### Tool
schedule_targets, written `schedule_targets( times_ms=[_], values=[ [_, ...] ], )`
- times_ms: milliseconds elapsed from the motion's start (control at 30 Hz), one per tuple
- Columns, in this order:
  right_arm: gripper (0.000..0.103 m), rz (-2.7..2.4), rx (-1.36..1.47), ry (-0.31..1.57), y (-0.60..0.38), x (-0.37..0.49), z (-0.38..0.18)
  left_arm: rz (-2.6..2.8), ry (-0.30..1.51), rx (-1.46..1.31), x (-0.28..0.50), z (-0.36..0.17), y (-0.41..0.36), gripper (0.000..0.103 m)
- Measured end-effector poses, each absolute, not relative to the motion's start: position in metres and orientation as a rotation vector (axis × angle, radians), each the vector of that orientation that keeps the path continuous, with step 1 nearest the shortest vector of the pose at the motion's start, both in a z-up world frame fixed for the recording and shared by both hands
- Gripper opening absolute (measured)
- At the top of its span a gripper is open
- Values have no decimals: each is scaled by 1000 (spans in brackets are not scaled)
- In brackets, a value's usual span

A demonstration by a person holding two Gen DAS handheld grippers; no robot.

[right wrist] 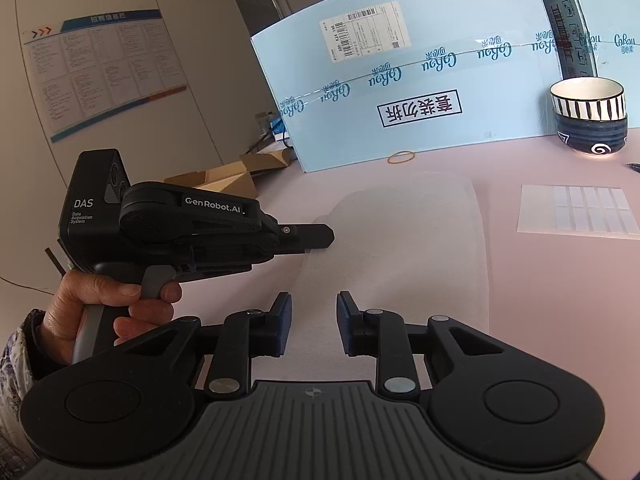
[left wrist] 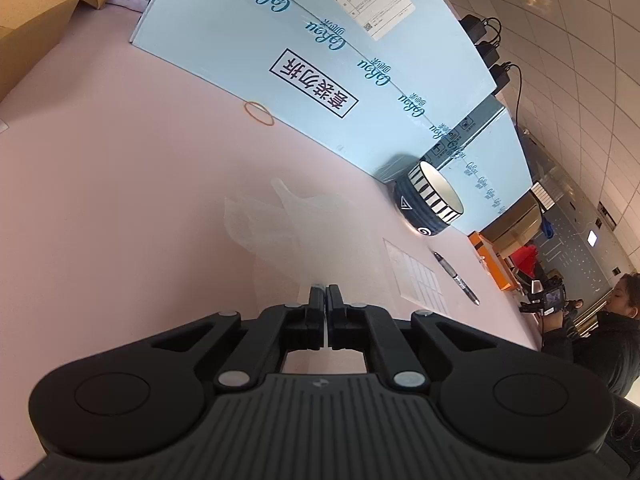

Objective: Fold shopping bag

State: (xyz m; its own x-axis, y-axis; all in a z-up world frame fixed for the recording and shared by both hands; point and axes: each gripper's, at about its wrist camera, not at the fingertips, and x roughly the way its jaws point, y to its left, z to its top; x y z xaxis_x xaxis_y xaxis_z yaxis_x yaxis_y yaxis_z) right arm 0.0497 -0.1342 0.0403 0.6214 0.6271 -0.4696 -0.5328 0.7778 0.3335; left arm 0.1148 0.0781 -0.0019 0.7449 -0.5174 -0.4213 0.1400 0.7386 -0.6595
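Note:
A thin translucent white shopping bag point(right wrist: 412, 240) lies flat on the pink table point(right wrist: 560, 280). In the left wrist view the bag point(left wrist: 280, 232) stretches away from my fingers. My left gripper point(left wrist: 325, 294) is shut on the bag's near edge. In the right wrist view the left gripper point(right wrist: 320, 242) comes in from the left and pinches the bag's left edge, held by a hand. My right gripper point(right wrist: 314, 322) is open and empty, hovering over the bag's near end.
Large light-blue cartons point(right wrist: 400, 80) stand along the table's back. A striped bowl point(right wrist: 588, 120) sits at the right, also in the left wrist view point(left wrist: 430, 200). A label sheet point(right wrist: 576, 208), a pen point(left wrist: 456, 278), a rubber band point(right wrist: 401, 157) and brown cardboard boxes point(right wrist: 224, 180) lie around.

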Motion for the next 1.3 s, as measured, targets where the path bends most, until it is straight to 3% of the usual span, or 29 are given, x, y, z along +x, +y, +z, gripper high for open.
schedule_targets(
  times_ms=[300, 433, 900, 1000, 1100, 1300],
  values=[
    [8, 686, 221, 562, -142, 49, 42, -595, 570, -703, 103, 22, 59, 0],
    [16, 665, 271, 536, -157, 45, 47, -659, 554, -664, 100, 42, 41, 0],
    [16, 397, 408, 434, -256, 23, 56, -842, 672, -493, 154, 70, -81, 0],
    [24, 357, 428, 416, -272, 16, 55, -870, 701, -481, 162, 67, -109, 0],
    [24, 328, 434, 401, -289, 9, 54, -869, 718, -474, 166, 63, -124, 0],
    [29, 301, 458, 394, -316, 10, 52, -780, 689, -518, 166, 64, -101, 2]
  ],
)
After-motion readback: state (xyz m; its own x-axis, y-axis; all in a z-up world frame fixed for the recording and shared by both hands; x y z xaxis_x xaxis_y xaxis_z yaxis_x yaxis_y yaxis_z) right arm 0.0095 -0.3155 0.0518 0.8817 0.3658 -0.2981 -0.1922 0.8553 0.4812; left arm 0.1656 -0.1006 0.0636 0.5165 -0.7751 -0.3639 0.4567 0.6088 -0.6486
